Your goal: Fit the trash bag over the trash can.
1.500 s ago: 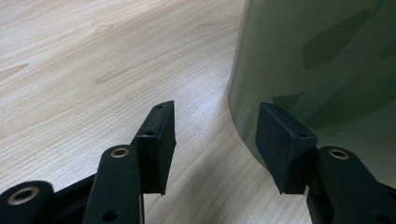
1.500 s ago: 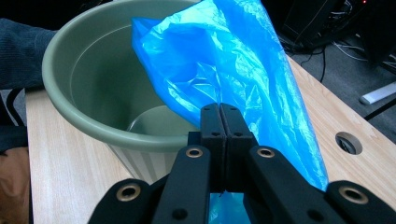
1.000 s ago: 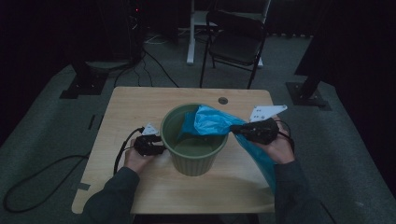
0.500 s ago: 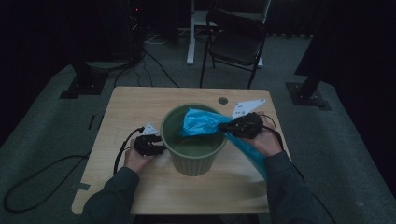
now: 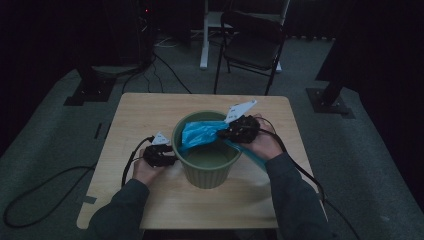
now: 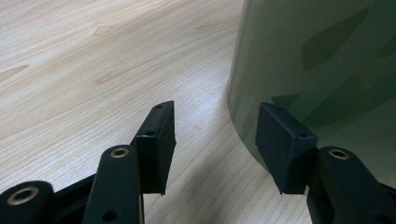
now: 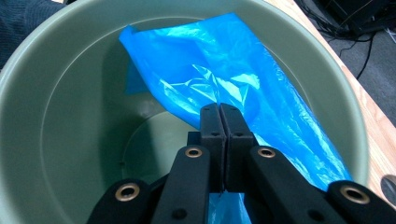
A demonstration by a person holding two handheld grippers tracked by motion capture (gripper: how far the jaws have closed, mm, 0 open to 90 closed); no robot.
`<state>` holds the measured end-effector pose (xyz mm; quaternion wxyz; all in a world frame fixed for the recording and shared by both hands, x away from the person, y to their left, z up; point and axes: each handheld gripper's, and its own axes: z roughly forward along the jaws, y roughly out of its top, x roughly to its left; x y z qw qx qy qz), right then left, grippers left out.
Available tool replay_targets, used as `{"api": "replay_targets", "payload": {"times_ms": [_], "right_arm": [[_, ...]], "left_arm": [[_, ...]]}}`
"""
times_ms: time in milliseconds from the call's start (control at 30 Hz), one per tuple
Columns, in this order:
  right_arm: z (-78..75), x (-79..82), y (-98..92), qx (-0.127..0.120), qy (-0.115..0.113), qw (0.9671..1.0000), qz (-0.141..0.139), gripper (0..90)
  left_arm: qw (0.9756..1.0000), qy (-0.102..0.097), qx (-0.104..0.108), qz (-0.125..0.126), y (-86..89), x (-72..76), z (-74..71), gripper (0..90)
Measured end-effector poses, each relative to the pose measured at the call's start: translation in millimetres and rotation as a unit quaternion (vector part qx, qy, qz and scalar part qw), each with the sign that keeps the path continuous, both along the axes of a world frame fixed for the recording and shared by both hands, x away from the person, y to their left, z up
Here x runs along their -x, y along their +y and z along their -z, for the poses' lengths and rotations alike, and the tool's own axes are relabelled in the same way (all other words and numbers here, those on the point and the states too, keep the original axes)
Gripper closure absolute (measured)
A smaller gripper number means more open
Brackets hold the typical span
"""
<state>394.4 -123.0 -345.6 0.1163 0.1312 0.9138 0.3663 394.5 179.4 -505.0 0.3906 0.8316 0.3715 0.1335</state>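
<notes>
Two hazards concern us at this stage of lining the green bin [image 5: 207, 162] with the blue bag [image 5: 200, 134]. We hold the right gripper [image 5: 235, 132] over the bin's far right rim, its jaws pressed together on a fold of the bag; the gathered film fans out across the inside of the bin [image 7: 56, 121], and a tail of it [image 7: 299, 135] hangs over the rim toward the surface [image 5: 145, 112]. We judge the pinch to be narrow: thin, slick film could slide out between the jaws if we pull hard, and the bag would then drop in a heap rather than spread over the rim. The left gripper [image 5: 161, 156] rests on the surface just beside the bin's wall [image 6: 327, 70], its jaws apart with nothing between them, one jaw close to or against the wall; we cannot tell which. We therefore count the bin as unsecured. A sideways tug on the bag could tilt or shift this light bin across the surface [image 6: 93, 60].
</notes>
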Motion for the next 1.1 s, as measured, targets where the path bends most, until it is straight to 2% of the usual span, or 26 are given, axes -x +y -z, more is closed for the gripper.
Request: {"api": "replay_targets", "payload": {"times_ms": [233,400,500,533,667,733,800,967,1100], "right_arm": [[6.0,-7.5,19.8,0.011,0.013,0.9998,-0.009,89.4],[16.2,-9.0,27.3,0.03,0.024,0.9992,-0.012,89.4],[17.2,-8.3,28.7,0.03,0.024,0.9992,-0.014,89.2],[16.1,-7.7,28.0,0.024,0.024,0.9994,-0.013,87.8],[5.5,-1.0,20.4,-0.012,0.006,0.9999,-0.007,66.6],[5.5,-1.0,20.4,-0.012,0.006,0.9999,-0.007,66.6],[-9.1,9.4,8.8,-0.045,-0.011,0.9989,-0.006,56.7],[-23.7,21.1,-6.5,-0.076,-0.031,0.9966,0.004,51.9],[-29.3,32.1,-21.9,-0.094,-0.051,0.9941,0.019,54.5]], "left_arm": [[1.0,0.0,0.001,0.001,0.6,0.2,-0.6,48.0],[1.0,0.0,0.001,0.001,0.6,0.2,-0.5,48.0],[1.0,0.0,0.001,0.001,0.5,0.2,-0.6,47.9],[1.0,0.0,0.001,0.001,0.6,0.2,-0.6,47.9],[1.0,-0.001,0.002,0.002,0.7,0.3,-0.6,47.9],[1.0,0.0,0.002,0.001,0.7,0.3,-0.6,47.9],[1.0,0.0,0.001,0.001,0.6,0.3,-0.6,47.9],[1.0,0.0,0.0,0.001,0.6,0.5,-0.6,47.9],[1.0,0.0,0.002,0.002,0.7,0.5,-0.6,47.9]]}}
